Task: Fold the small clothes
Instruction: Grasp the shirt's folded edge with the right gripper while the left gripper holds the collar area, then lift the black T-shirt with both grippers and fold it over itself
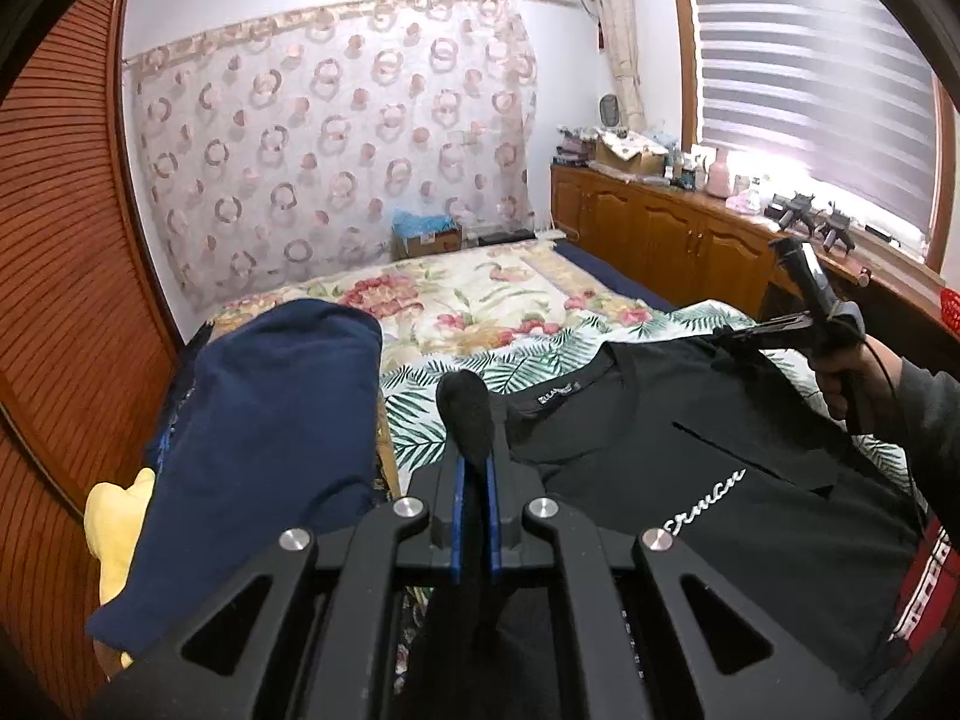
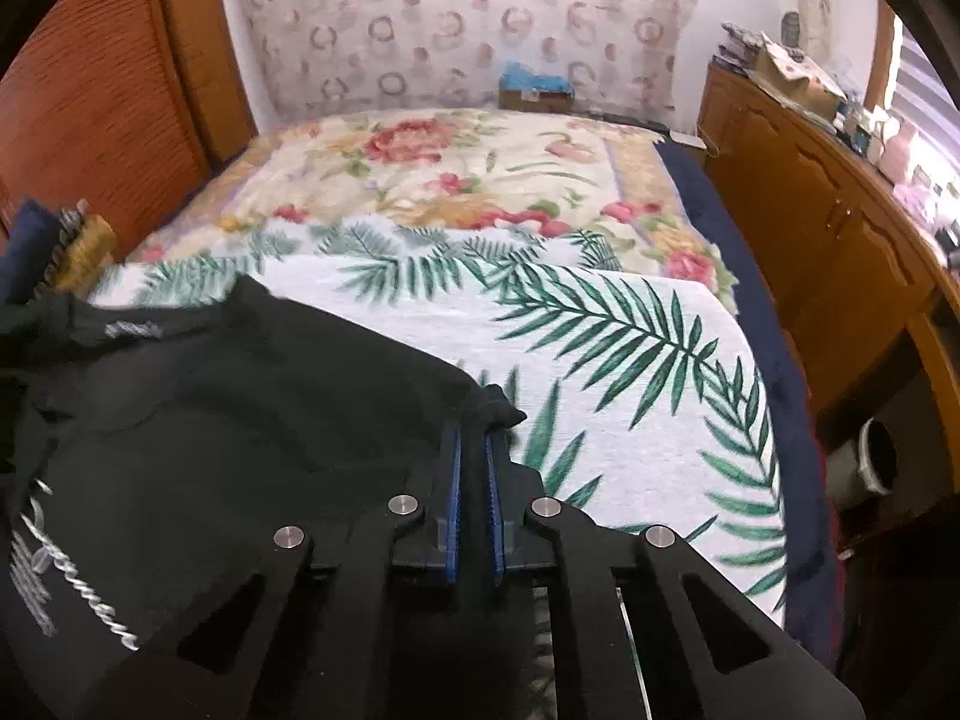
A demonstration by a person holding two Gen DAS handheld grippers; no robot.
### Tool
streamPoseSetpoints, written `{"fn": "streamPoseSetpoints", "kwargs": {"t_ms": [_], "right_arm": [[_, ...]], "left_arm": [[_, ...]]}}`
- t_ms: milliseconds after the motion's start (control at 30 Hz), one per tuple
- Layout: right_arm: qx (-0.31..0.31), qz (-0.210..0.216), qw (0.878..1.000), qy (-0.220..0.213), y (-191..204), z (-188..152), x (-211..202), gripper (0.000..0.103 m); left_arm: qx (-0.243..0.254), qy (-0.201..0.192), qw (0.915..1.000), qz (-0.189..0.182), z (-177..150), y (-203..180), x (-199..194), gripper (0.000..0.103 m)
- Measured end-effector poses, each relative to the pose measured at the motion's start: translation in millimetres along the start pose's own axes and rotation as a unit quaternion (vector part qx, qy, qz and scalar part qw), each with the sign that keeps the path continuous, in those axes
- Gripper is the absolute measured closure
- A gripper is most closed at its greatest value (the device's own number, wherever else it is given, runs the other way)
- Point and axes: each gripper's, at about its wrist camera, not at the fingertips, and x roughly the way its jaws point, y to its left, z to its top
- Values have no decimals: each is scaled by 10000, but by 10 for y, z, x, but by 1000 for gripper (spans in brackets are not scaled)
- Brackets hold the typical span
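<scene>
Black shirt (image 1: 690, 456) lies spread on the palm-leaf sheet (image 2: 630, 360) of the bed. The left gripper (image 1: 474, 420) is clamped on a fold near the collar; the right gripper (image 2: 474, 420) pinches the shirt's opposite shoulder edge.

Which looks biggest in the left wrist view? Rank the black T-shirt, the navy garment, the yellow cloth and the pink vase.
1. black T-shirt
2. navy garment, not far behind; both lie close to the camera, so this pair is unsure
3. yellow cloth, mostly hidden under the navy one
4. pink vase, far off on the cabinet
</scene>
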Motion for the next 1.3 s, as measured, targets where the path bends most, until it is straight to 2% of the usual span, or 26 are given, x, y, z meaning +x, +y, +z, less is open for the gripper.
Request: {"fn": "streamPoseSetpoints", "kwargs": {"t_ms": [100, 233, 367, 500, 567, 767, 933, 1100, 1200, 1300], "right_arm": [[-93, 321, 9978, -572, 144, -22, -414, 99], [-419, 554, 9924, -1017, 329, -144, -1034, 99], [-683, 812, 9869, -1216, 474, -372, -1557, 99], [-817, 1013, 9815, -1406, 554, -654, -2029, 99], [-871, 1095, 9805, -1383, 572, -803, -2173, 99], [-1061, 980, 9826, -1164, 584, -1233, -2427, 99], [-1058, 885, 9860, -939, 505, -1535, -2583, 99], [-906, 899, 9896, -658, 424, -1787, -2590, 99], [-934, 733, 9923, -359, 421, -1936, -2461, 99], [-1045, 650, 9921, -255, 446, -1978, -2399, 96]], "left_arm": [[-53, -220, 9997, -83, -63, -37, -252, 100], [-106, -419, 9988, -219, -175, -92, -615, 100], [-92, -523, 9980, -331, -373, -133, -972, 100], [-184, -531, 9980, -277, -573, -88, -1249, 100], [-225, -489, 9983, -235, -670, -33, -1372, 100], [-368, -269, 9989, -129, -968, 33, -1672, 100], [-441, -160, 9989, 7, -1091, -17, -1843, 100], [-444, -36, 9990, 44, -1198, -25, -1912, 88], [-532, 43, 9985, 96, -1215, 54, -1889, 81], [-625, 118, 9979, 152, -1252, 127, -1835, 78]]}}
